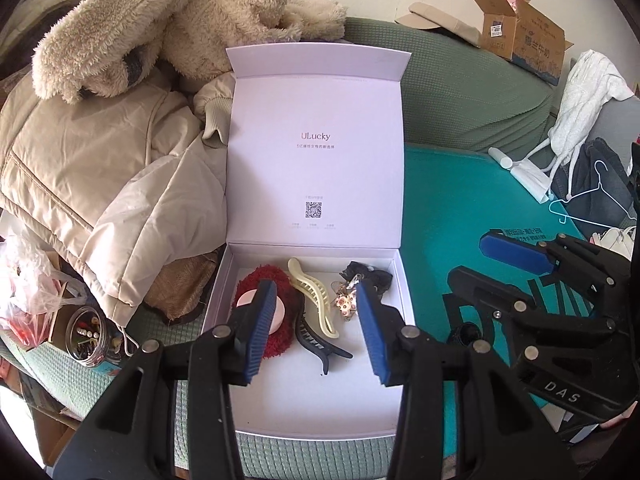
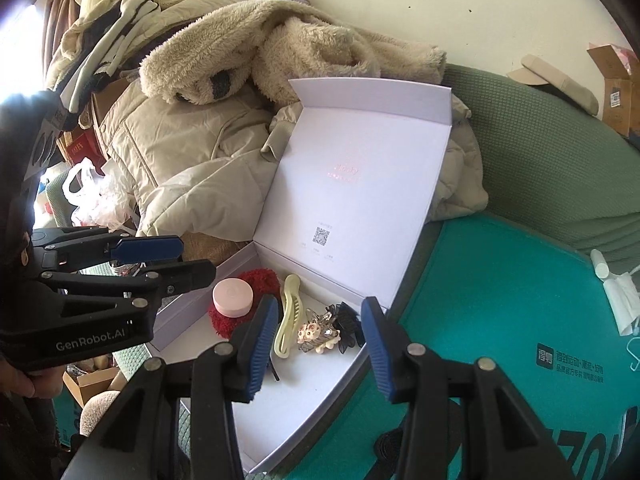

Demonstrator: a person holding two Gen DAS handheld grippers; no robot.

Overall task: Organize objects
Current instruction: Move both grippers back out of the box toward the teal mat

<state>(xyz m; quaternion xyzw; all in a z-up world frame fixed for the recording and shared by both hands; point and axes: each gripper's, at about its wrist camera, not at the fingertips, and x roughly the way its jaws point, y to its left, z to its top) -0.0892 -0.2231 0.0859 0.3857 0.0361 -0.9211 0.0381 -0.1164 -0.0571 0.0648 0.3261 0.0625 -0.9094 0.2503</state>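
Hair clips [image 1: 314, 304] lie in the white box [image 1: 404, 280] – just under the left tool [image 1: 316, 320], both tools partly open, empty.

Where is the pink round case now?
The pink case sits on the red scrunchie at the left of the open white box, beside the cream hair claw.

lived-in home room: green-covered sofa [image 1: 460, 92] heaped with a fleece robe [image 1: 160, 28] and padded beige jacket [image 1: 100, 184], a clothes hanger [image 1: 592, 200], opened cardboard box [image 1: 520, 36], plastic bags [image 2: 96, 196] alongside.
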